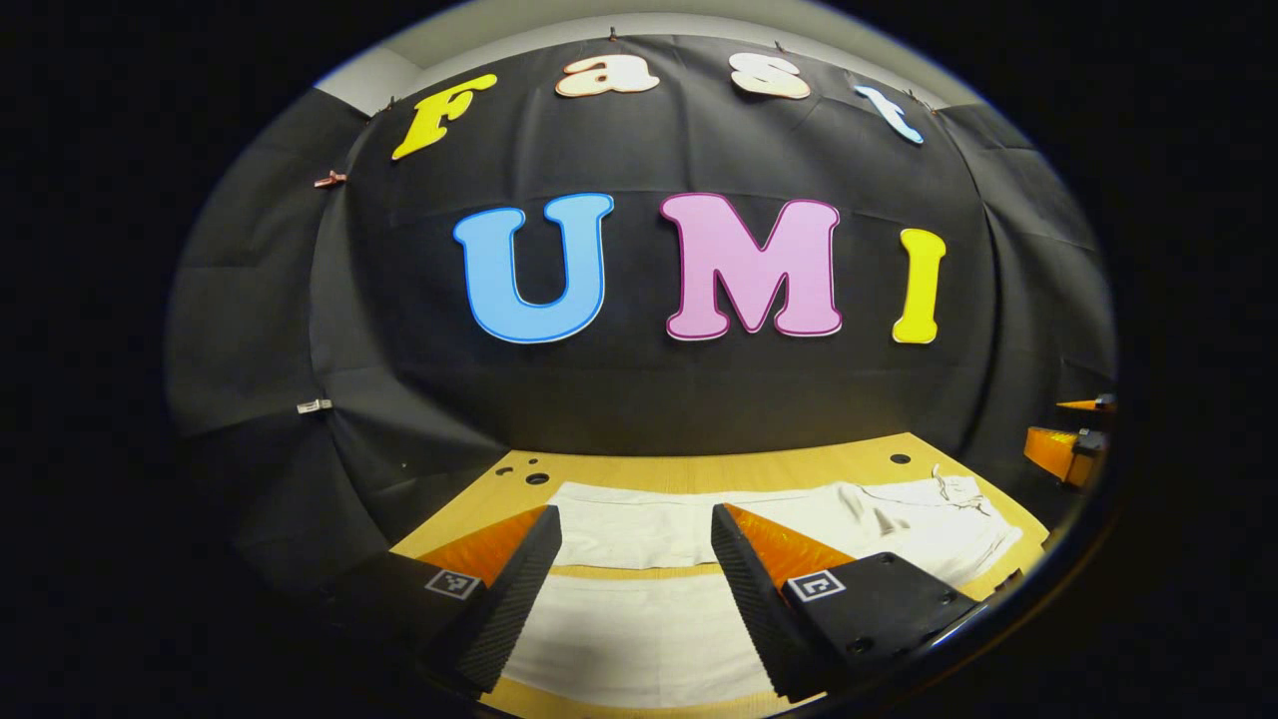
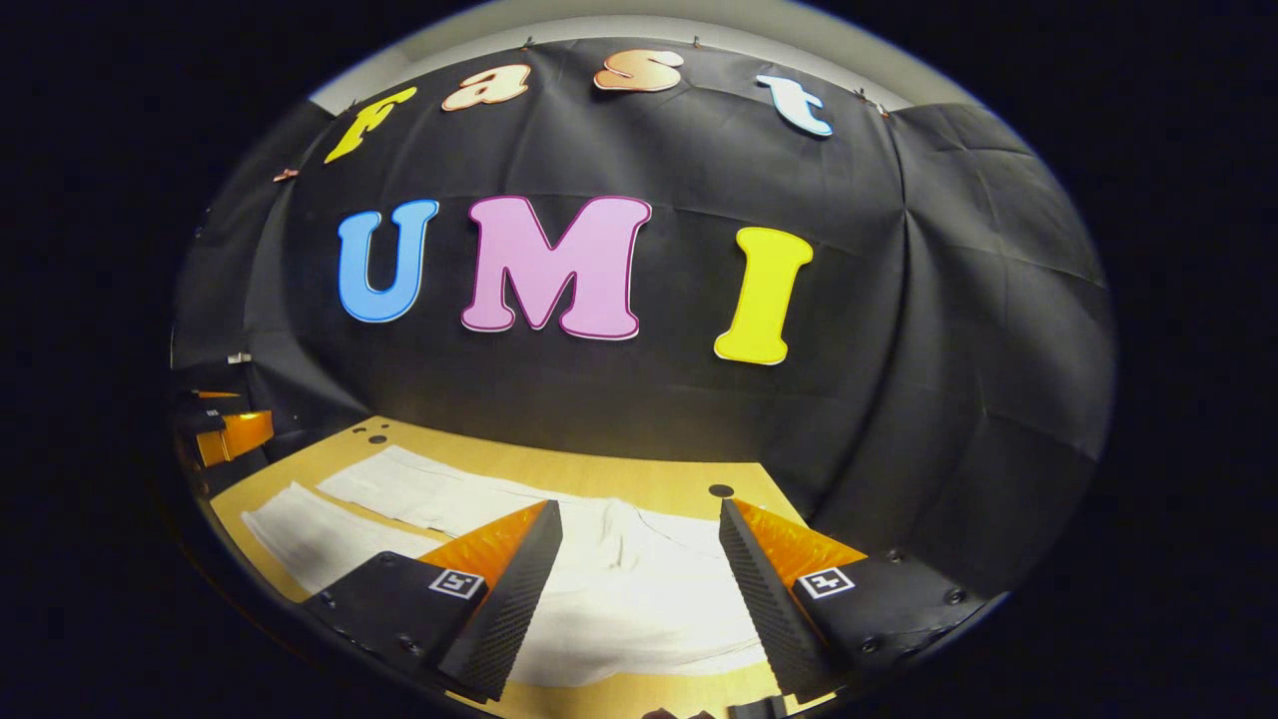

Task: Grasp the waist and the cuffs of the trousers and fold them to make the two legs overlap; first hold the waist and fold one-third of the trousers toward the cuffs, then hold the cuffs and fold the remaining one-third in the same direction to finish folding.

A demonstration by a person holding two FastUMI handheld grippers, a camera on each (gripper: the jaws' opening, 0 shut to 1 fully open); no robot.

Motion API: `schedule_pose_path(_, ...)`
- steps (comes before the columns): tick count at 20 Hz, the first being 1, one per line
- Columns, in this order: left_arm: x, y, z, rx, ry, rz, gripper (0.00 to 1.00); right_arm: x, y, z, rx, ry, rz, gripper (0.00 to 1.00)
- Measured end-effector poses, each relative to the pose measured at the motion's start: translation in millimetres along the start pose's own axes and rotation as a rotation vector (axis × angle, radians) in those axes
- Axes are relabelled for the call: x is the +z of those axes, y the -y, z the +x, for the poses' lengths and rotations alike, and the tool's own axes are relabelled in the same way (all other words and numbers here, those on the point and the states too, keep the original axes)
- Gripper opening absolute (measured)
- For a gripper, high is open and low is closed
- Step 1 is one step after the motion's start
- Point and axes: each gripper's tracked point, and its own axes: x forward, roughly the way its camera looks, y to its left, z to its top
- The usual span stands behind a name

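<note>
The white cotton trousers (image 1: 639, 589) lie flat on the tan wooden counter (image 1: 699, 464), long axis running side to side across both views, two legs apart with a strip of counter showing between them. In the left gripper view the waist end with its drawstring (image 1: 949, 489) lies off to the right, and the leg cloth sits directly under the left tool (image 1: 635, 544). In the right gripper view the waist region (image 2: 639, 589) lies under the right tool (image 2: 639, 544), with the legs and cuffs (image 2: 300, 529) trailing off left.

Both tools: fingers spread wide, nothing between them, held above the cloth.

Judgement: right tool is nearer the waist, left tool nearer the legs and cuffs. First fold not yet begun. Cloth looks thin and limp, lightly wrinkled near the waist; it will likely sag when lifted.
</note>
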Motion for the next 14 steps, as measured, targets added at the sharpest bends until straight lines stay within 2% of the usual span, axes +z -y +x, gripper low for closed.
schedule_pose_path(6,-14,-4,3,0.018,-0.041,0.016,0.95,-29,27,8,0.081,-0.042,-0.205,0.98)
schedule_pose_path(13,-34,-9,-3,0.087,-0.113,-0.015,0.95,-81,66,11,0.228,-0.132,-0.458,0.98)
schedule_pose_path(14,-36,-9,-5,0.096,-0.120,-0.015,0.92,-88,75,11,0.247,-0.144,-0.489,0.98)
